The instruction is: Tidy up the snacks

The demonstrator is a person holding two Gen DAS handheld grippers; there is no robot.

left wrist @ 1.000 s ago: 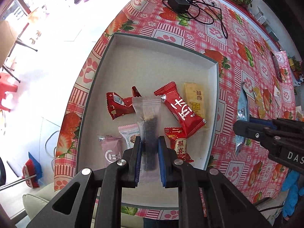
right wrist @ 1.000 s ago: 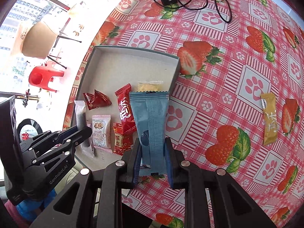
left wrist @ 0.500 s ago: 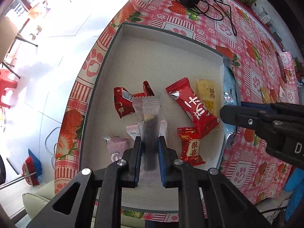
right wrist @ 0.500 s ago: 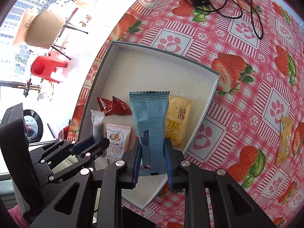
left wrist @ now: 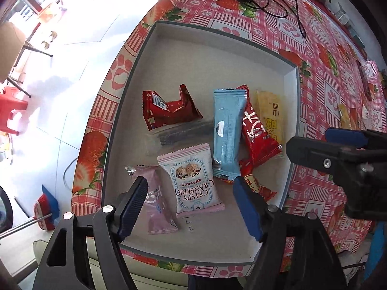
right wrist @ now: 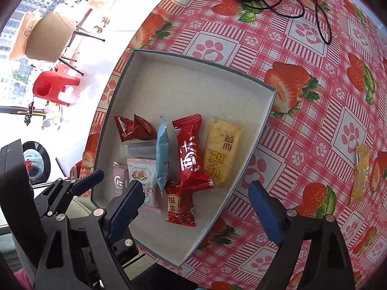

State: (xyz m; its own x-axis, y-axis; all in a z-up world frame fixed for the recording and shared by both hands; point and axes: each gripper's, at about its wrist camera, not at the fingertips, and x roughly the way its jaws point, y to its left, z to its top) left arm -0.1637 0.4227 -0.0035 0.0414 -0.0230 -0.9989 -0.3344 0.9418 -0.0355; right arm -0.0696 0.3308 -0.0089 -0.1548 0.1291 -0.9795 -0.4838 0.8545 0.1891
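Both grippers, left [left wrist: 191, 205] and right [right wrist: 198, 210], are spread wide, nothing gripped. "CRISPY CRANBERRY" is printed on the pink packet [left wrist: 191, 181], laid in the box [left wrist: 212, 55] beside the blue packet [left wrist: 227, 130].

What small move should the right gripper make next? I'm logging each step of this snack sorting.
Probably swing the open right gripper toward the orange packet on the tablecloth. Both grippers are empty, the blue packet already lies in the box, and that orange one sits outside.
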